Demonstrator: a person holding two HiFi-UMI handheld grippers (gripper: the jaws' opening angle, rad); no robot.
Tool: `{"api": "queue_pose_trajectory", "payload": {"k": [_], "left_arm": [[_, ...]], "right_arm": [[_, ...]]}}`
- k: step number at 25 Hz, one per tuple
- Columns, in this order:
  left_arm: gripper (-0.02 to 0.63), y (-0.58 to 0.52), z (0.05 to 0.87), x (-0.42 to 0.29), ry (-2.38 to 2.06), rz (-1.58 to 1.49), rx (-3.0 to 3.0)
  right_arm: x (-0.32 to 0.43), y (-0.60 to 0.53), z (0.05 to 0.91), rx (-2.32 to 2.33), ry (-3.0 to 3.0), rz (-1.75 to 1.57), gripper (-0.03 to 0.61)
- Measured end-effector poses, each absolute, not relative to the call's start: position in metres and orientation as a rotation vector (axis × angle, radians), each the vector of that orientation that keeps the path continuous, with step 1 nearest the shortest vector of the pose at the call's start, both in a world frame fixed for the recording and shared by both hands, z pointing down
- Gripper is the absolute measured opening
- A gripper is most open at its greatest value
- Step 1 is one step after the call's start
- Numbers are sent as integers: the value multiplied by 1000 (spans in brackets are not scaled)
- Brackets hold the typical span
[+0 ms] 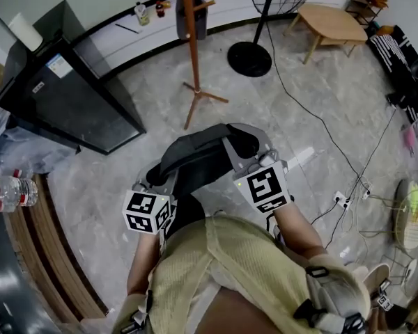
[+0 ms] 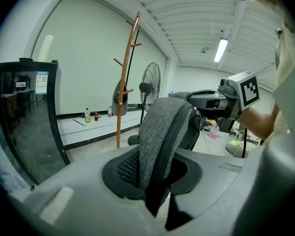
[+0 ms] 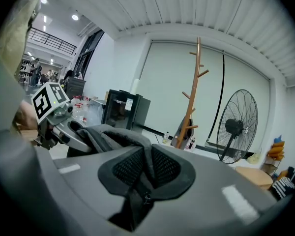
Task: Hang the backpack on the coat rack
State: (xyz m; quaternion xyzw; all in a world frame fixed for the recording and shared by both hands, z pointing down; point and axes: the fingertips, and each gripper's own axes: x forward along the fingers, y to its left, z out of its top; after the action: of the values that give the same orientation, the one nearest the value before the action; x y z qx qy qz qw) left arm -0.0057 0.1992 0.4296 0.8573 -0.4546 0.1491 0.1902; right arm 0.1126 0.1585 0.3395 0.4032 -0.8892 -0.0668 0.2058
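Observation:
A dark grey backpack [image 1: 198, 155] hangs between my two grippers above the marble floor. My left gripper [image 1: 160, 179] is shut on its grey shoulder strap [image 2: 162, 132], which rises between the jaws. At the backpack's other side my right gripper [image 1: 249, 155] is shut on a fold of fabric with a zip [image 3: 143, 173]. The wooden coat rack [image 1: 192, 47] stands ahead on its tripod foot, apart from the backpack. It shows in the left gripper view as a tall pole [image 2: 124, 82] and in the right gripper view [image 3: 191, 95]. A small dark bag [image 2: 120, 96] hangs low on it.
A black cabinet [image 1: 63, 96] stands to the left of the rack. To the rack's right are a floor fan [image 1: 251, 56] and a low wooden table [image 1: 331, 23]. Cables and a power strip [image 1: 341, 199] lie on the floor at right. Water bottles [image 1: 10, 190] sit at the far left.

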Motion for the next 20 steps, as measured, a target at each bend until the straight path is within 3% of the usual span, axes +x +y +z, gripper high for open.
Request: {"api": "queue_pose_trajectory", "payload": {"k": [20], "left_arm": [[67,66,442,-108,-1041,425,2515]], "right_arm": [[12,40,350,1237,-2313,-177,46]]}}
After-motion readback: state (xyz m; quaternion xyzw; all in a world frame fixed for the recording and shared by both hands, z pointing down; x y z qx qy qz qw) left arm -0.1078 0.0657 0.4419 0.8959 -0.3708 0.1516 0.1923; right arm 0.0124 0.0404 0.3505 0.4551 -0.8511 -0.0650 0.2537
